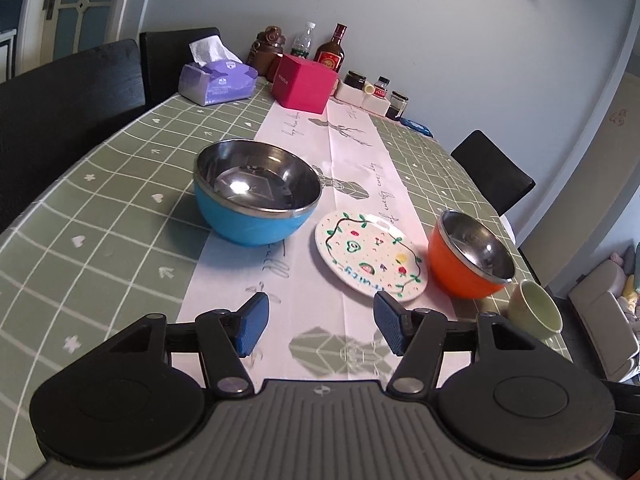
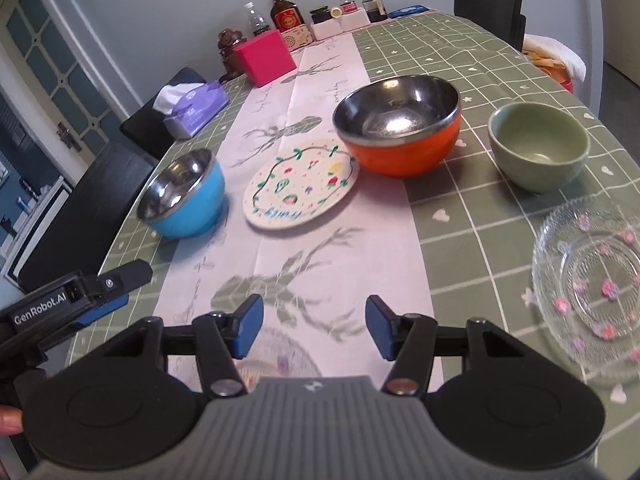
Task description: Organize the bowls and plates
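Seemingly before any pick, both the left gripper (image 1: 320, 326) and right gripper (image 2: 314, 326) hover with jaws apart and empty, the fruit-painted white ceramic plate (image 1: 370, 257) just ahead, between the blue steel-lined bowl (image 1: 256, 192) and orange steel-lined bowl (image 1: 470, 258), so next comes gripping a rim.

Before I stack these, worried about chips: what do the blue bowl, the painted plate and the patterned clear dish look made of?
Blue bowl: mirror-shiny steel lining, glossy blue shell, maybe plastic. Painted plate: glazed white ceramic, probably. Clear dish: textured see-through glass, possibly acrylic.
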